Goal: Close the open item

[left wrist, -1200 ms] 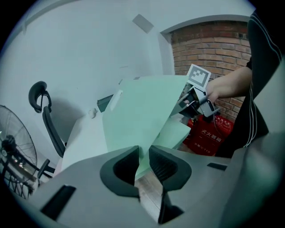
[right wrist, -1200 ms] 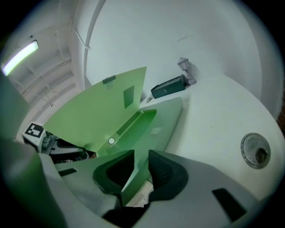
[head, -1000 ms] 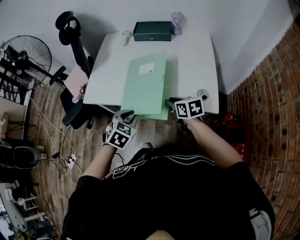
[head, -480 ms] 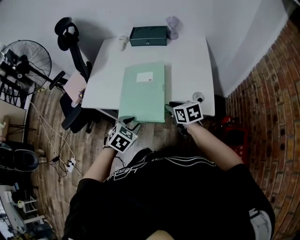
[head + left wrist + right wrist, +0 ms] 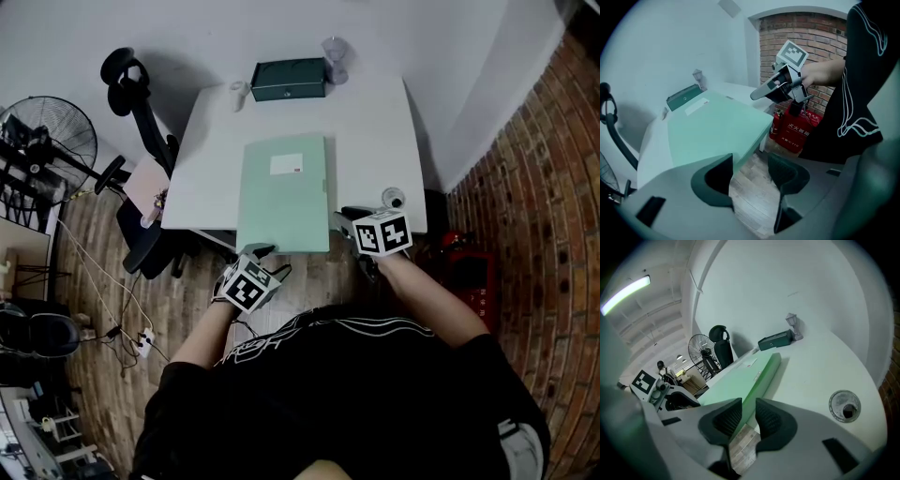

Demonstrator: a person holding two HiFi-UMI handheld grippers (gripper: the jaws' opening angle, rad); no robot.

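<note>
The surface [image 5: 375, 131] lies bare right of the green folder [image 5: 284, 192], except a round grommet [image 5: 393, 198] at its lower right corner. A dark box [image 5: 288, 79] and cup [image 5: 334, 49] line the top edge; an office chair [image 5: 141, 239] crowds the left.

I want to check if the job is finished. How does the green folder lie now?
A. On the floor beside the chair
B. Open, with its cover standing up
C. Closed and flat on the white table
C: the green folder lies flat on the white table, its cover down and its white label facing up.
</note>
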